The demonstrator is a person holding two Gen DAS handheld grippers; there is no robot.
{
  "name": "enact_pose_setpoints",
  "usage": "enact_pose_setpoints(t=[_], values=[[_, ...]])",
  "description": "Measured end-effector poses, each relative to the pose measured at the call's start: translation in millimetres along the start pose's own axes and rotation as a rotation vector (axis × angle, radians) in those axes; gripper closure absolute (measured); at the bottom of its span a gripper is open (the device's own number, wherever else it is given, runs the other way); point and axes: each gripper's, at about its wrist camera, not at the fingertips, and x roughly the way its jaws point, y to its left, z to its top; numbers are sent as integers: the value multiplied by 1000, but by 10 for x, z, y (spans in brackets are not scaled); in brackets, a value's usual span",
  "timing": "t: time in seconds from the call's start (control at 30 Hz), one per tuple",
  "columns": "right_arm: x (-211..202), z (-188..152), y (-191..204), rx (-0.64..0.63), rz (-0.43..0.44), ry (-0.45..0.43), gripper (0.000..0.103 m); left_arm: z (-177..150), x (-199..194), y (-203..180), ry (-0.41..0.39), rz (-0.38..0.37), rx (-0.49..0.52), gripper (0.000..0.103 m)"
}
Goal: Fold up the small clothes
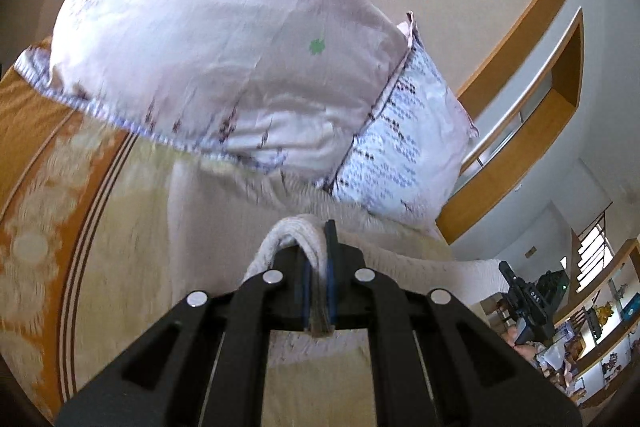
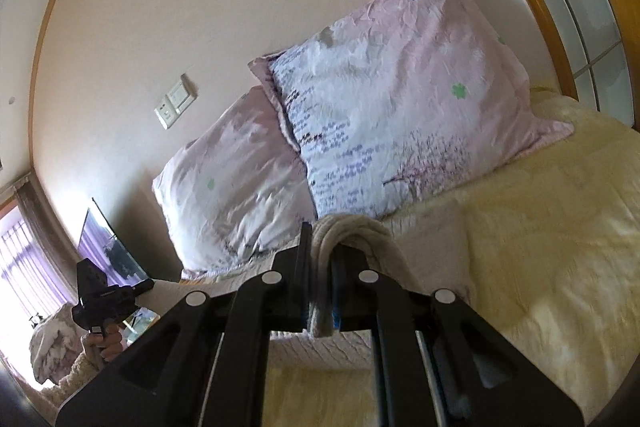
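A cream knitted garment (image 1: pixel 440 275) is held stretched between both grippers above the bed. My left gripper (image 1: pixel 318 255) is shut on a bunched edge of it (image 1: pixel 288 239). My right gripper (image 2: pixel 320 255) is shut on another bunched edge (image 2: pixel 360 231), and the cloth hangs below the jaws (image 2: pixel 320 351). The right gripper shows far right in the left wrist view (image 1: pixel 528 303). The left gripper shows at lower left in the right wrist view (image 2: pixel 104 299), held by a hand. Most of the garment is hidden behind the gripper bodies.
Two pink patterned pillows (image 2: pixel 400 107) (image 2: pixel 236 183) lean on the beige wall at the head of the bed. A pale yellow blanket (image 2: pixel 552 227) covers the bed, with an orange patterned border (image 1: pixel 32 155). A wooden frame (image 1: pixel 532 7), shelves (image 1: pixel 600 339) and a window (image 2: pixel 24 259) stand around.
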Motion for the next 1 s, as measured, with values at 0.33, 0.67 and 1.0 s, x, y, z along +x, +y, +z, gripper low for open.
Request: enact_pose_setpoints(t=[0.33,0.67,1.0], values=[[1032,14,-610,190,-152,157,95,321,948,522,108,88,-136,97],[1769,52,-980,365,-270,284,84,263,1497,1057,193,94,-372,96],[1760,214,-742,342,-192,217,50,409,1303,1017,108,101,-417,47]])
